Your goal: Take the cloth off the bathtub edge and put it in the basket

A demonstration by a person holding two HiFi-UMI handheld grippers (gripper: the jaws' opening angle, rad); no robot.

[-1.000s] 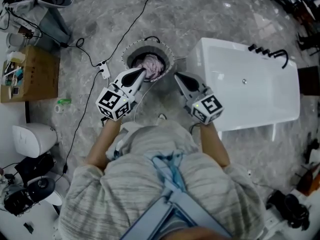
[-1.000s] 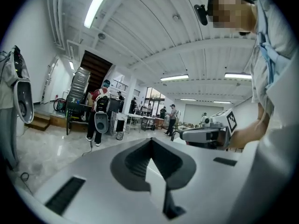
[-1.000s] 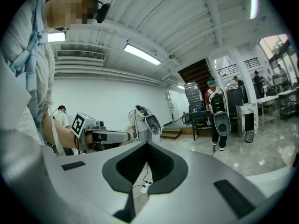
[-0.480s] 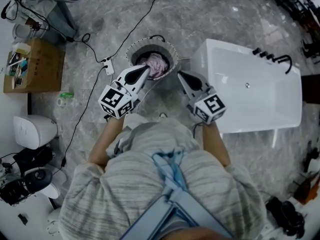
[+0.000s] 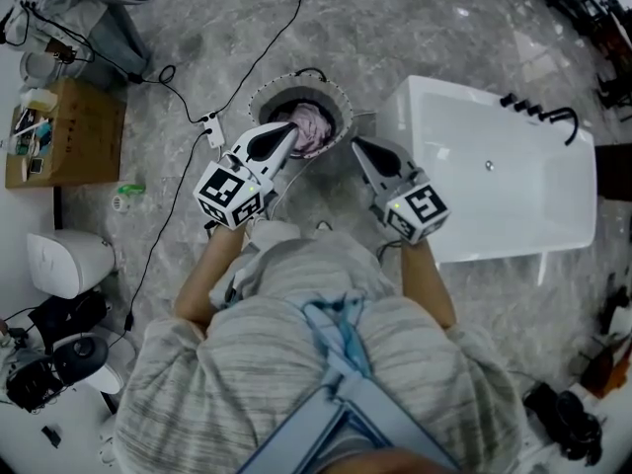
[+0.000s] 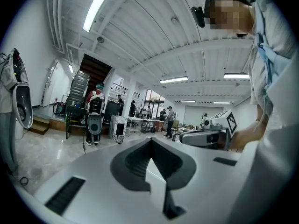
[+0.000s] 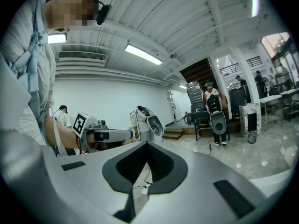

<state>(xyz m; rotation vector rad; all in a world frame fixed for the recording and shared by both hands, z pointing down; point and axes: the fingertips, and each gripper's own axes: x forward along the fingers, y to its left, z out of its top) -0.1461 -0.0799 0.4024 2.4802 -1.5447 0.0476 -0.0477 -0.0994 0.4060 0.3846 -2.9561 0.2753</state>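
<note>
The pink cloth [image 5: 311, 124] lies bunched in the basket [image 5: 265, 95], just ahead of the left gripper [image 5: 289, 130]. That claw and the right gripper [image 5: 356, 145] are both clenched, empty. Grey marble floor [image 5: 415, 28] lies below, with the white bathtub [image 5: 513, 196] to the right gripper's right.

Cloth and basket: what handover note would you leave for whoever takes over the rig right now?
Left gripper: shut, empty, pointing at the basket.
Right gripper: shut, empty, held between basket and bathtub.
Cloth: pink, bunched inside the basket; none visible on the bathtub edge.
Done: cloth is in the basket.
Left: nothing apparent.
</note>
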